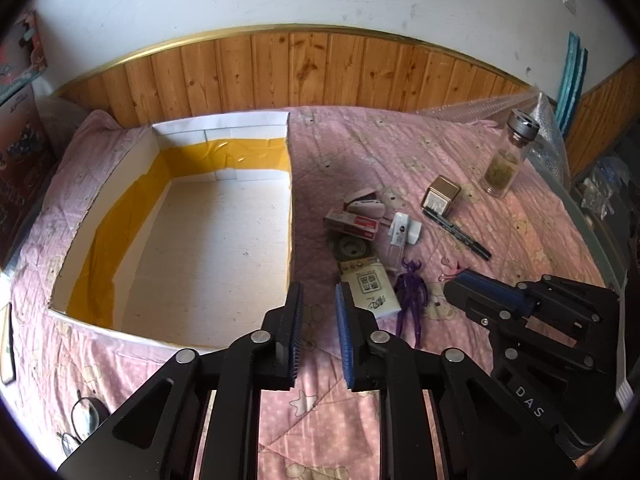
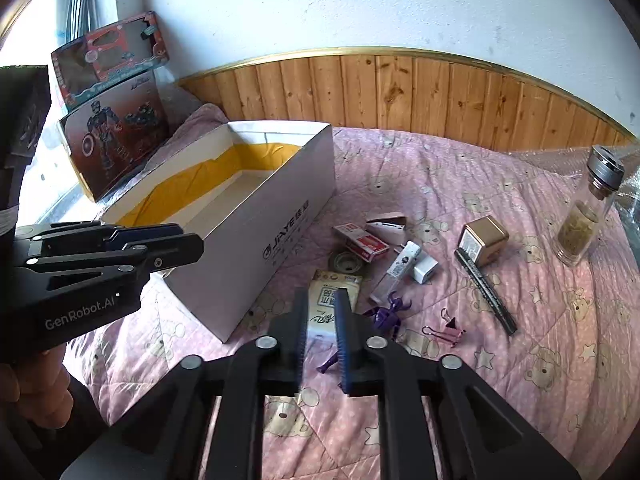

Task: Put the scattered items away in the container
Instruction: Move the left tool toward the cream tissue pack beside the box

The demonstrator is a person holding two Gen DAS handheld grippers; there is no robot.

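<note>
Handling: the scattered items looked small and light. The purple plastic figurine would likely be stiff but spindly, best taken across the torso rather than a limb. The clear glass bottle with a metal cap seemed the heaviest, slippery and fragile piece, better gripped low on its body.
Soft pack: the white tissue packet should yield under pressure; a hold across its short side seemed safest.
Look: a black marker pen, a gold square tin, a red-and-white staple box and a pink binder clip lay among them.
Place: all lay on the pink quilted bed, just right of the open white cardboard box with yellow tape lining, which held nothing.
Left gripper: jaws drawn nearly together, holding nothing, over the box's near right corner.
Right gripper: jaws likewise nearly together, empty, above the tissue packet.
</note>
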